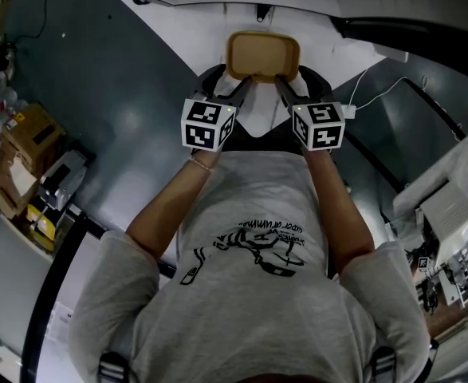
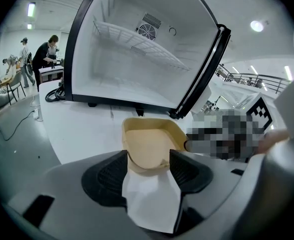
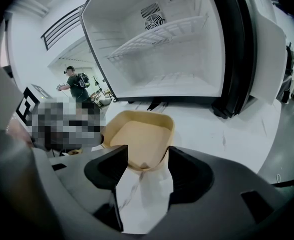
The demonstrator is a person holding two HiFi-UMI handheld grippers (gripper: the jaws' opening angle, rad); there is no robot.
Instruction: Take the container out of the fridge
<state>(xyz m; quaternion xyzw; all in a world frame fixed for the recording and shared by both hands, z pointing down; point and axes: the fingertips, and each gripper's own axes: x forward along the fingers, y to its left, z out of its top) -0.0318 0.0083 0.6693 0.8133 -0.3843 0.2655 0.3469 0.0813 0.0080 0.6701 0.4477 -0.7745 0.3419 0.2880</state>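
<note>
Two grippers clamp one tan container, outside the open fridge.

Both claws close on the near edge of the container (image 1: 263,54), which sits at the upper centre of the head view, over the white tabletop (image 2: 81,129) and clear of the fridge (image 3: 162,49). The left gripper (image 2: 149,164) has the container's near left corner pinched between its dark pads at the lower centre of its view. The right gripper (image 3: 148,166) holds the near right corner the same way, so the tray extends forward and away from both sets of jaws. Behind it, in the upper half of both gripper views, the fridge stands with its door swung wide and a wire shelf (image 3: 162,34) inside. Whether the container rests on the tabletop or hangs just above it cannot be told.
</note>
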